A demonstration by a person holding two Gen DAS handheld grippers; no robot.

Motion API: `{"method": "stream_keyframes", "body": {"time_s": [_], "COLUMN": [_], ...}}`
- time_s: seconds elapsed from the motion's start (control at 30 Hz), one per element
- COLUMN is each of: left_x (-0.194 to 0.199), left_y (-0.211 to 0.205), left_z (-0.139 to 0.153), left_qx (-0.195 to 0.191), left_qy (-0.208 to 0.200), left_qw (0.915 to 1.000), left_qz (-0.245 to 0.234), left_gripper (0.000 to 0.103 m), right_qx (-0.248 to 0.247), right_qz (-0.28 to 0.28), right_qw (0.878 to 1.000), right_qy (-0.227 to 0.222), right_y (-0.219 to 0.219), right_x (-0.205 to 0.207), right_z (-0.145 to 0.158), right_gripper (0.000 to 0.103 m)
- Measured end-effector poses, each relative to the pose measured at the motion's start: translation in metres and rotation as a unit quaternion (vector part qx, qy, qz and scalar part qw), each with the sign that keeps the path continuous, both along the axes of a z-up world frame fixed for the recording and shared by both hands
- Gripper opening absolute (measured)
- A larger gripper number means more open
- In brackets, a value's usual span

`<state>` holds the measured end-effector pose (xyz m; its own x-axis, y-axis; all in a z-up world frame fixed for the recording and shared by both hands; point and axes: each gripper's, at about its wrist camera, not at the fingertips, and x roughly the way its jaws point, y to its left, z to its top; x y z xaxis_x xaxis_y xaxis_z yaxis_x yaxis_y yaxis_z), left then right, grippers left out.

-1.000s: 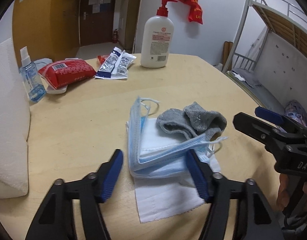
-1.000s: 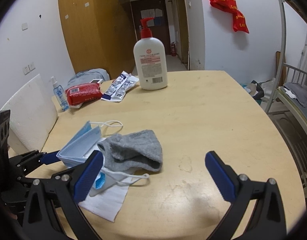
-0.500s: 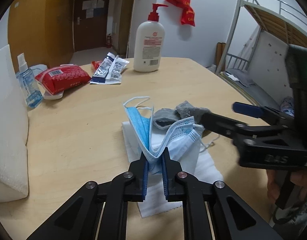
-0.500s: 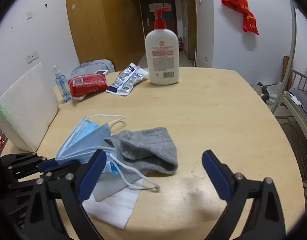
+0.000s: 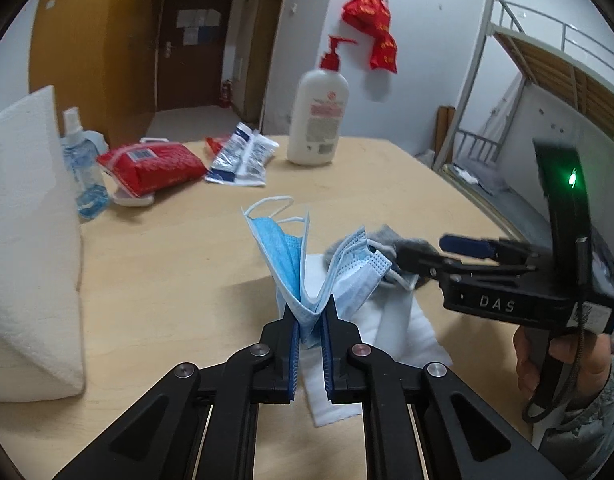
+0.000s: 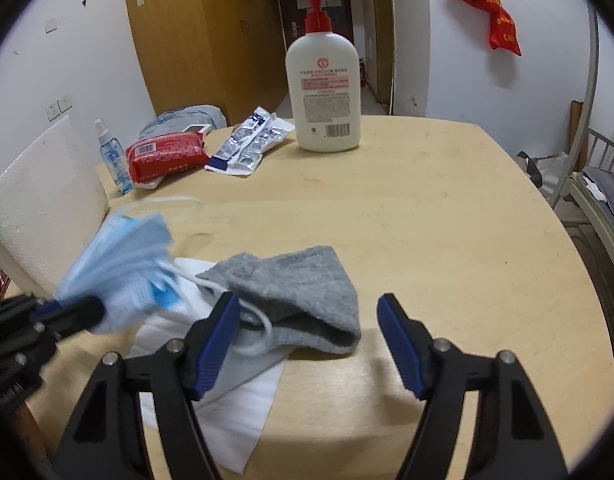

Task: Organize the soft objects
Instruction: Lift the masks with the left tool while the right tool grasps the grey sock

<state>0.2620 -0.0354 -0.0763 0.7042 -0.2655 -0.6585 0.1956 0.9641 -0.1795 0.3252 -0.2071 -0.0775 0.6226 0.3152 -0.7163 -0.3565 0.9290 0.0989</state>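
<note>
A stack of blue face masks [image 5: 303, 264] fans upward from my left gripper [image 5: 310, 344], which is shut on its folded lower edge and holds it a little above the table. In the right wrist view the same masks [image 6: 123, 268] appear blurred at the left. A grey sock [image 6: 303, 292] lies partly on a white tissue sheet [image 6: 243, 392], with a white ear loop trailing under it. My right gripper [image 6: 307, 298] straddles the sock's near end and its jaws are closing. The pads stand apart from the sock on both sides.
Along the table's far side stand a white pump bottle [image 6: 323, 92], silver sachets [image 6: 251, 144], a red wipes pack [image 6: 167, 156] and a small spray bottle [image 6: 113, 160]. A white foam block [image 6: 39, 196] leans at the left edge. A metal bunk frame [image 5: 547, 80] rises at the right.
My left gripper shut on the masks and raised them off the tissue, folding them upward. My right gripper moved in over the grey sock and its jaws narrowed.
</note>
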Motion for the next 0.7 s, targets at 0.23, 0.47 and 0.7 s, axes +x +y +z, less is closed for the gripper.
{"method": "stream_keyframes", "body": {"time_s": [0.23, 0.47, 0.7], "left_x": [-0.005, -0.006, -0.009], "left_y": [0.017, 0.022, 0.024], "left_z": [0.012, 0.016, 0.019], "left_qx": [-0.009, -0.013, -0.011], "left_qy": [-0.021, -0.026, -0.032], "left_qw": [0.9995, 0.9992, 0.9988], "left_qz": [0.021, 0.027, 0.036], "left_gripper": [0.01, 0.01, 0.01], "right_qx": [-0.01, -0.01, -0.006], "right_qz": [0.01, 0.015, -0.001], "right_qw": [1.0, 1.0, 1.0], "right_qy": [0.012, 0.013, 0.01], "right_y": [0.006, 0.009, 0.0], "right_x": [0.003, 0.002, 0.001], "right_z": [-0.005, -0.005, -0.002], "right_gripper": [0.055, 0.038, 0.022]}}
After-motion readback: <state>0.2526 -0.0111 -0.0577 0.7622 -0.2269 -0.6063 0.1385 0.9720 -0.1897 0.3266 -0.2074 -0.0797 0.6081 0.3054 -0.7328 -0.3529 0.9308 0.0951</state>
